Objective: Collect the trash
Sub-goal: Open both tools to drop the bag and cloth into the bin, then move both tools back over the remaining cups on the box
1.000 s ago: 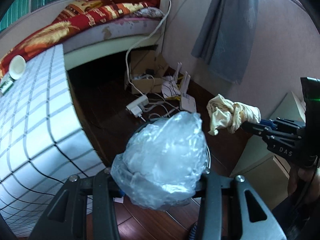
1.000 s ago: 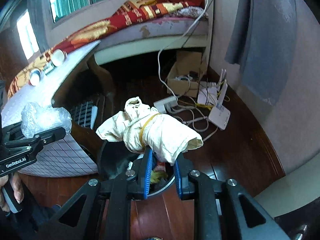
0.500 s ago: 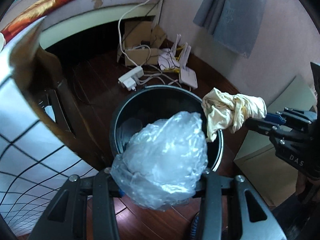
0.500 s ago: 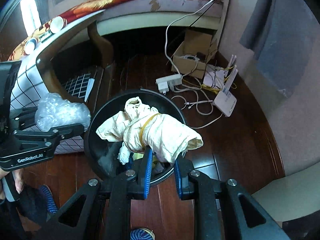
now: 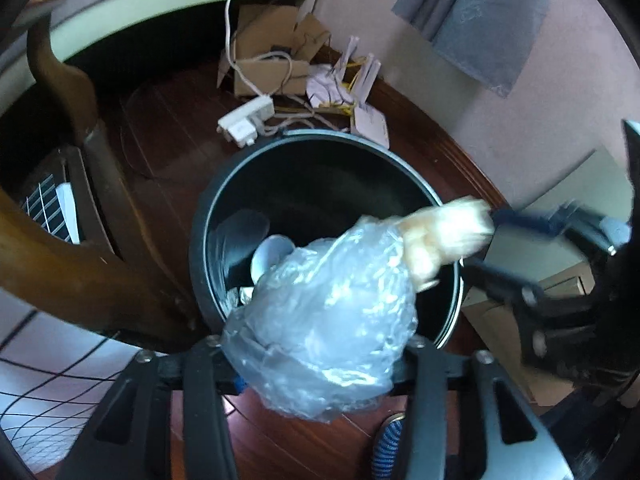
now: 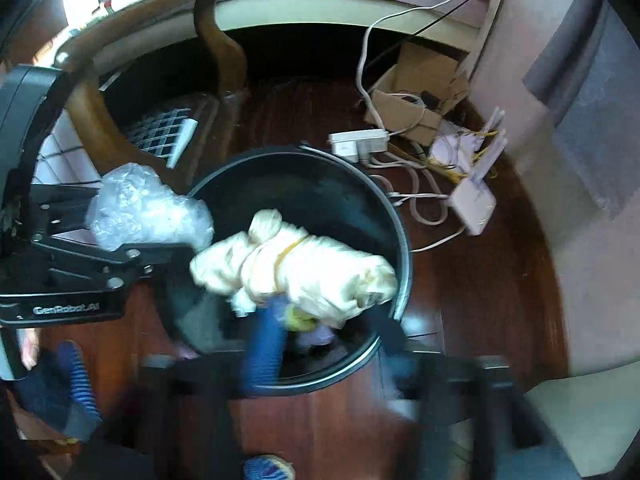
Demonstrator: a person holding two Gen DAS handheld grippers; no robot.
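The clear plastic wad (image 5: 320,320) sits between the left gripper (image 5: 320,364)'s opening fingers, over the black bin (image 5: 224,216)'s 6 o'clock rim. At 3 o'clock, the cream rag bundle (image 6: 304,268) slips free from the right gripper (image 6: 332,340)'s spreading fingers. Judged: both drops underway, neither landed.

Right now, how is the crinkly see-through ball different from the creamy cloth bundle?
The clear plastic wad is shiny and see-through; the cream cloth bundle is dull and solid-coloured. The wad has nothing round it; a yellow band ties the bundle. The wad sits between the opening left claw's fingers; the bundle lies between the right claw's fingers, which are spreading wide. Both hang over the black bin, which already holds rubbish.
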